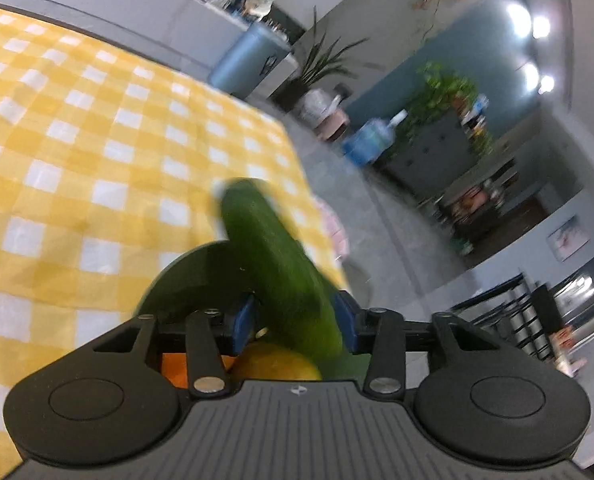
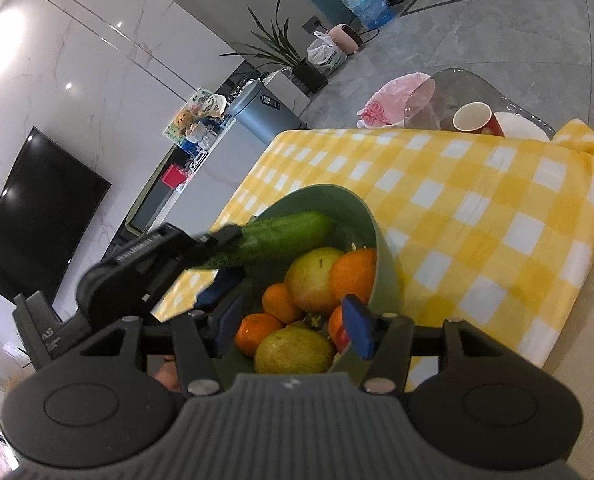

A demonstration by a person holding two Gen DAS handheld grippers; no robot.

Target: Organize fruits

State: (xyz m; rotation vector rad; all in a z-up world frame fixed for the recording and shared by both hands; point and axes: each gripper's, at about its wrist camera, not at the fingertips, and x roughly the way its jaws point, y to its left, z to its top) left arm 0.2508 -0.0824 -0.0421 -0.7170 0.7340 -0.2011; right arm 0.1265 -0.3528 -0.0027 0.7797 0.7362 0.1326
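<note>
A green bowl (image 2: 385, 272) stands on the yellow checked cloth (image 2: 477, 208). It holds several oranges (image 2: 353, 272) and yellow-green fruits (image 2: 313, 276). A cucumber (image 2: 285, 232) lies tilted over the bowl's far side. My left gripper (image 2: 225, 260) reaches in from the left with the cucumber's end between its fingers, and the lower pad stands apart from it. In the left wrist view the cucumber (image 1: 273, 248) rises between the blue pads of the left gripper (image 1: 295, 316), with a gap on the left side, above the bowl (image 1: 193, 276). My right gripper (image 2: 291, 328) is open over the bowl's near edge.
The cloth ends at the table edge (image 1: 313, 208), with grey floor beyond. Past the cloth's far end, a red paper cup (image 2: 473, 118) and a white plate (image 2: 525, 126) sit on a glass table. A pink bag (image 2: 381, 108) lies next to it.
</note>
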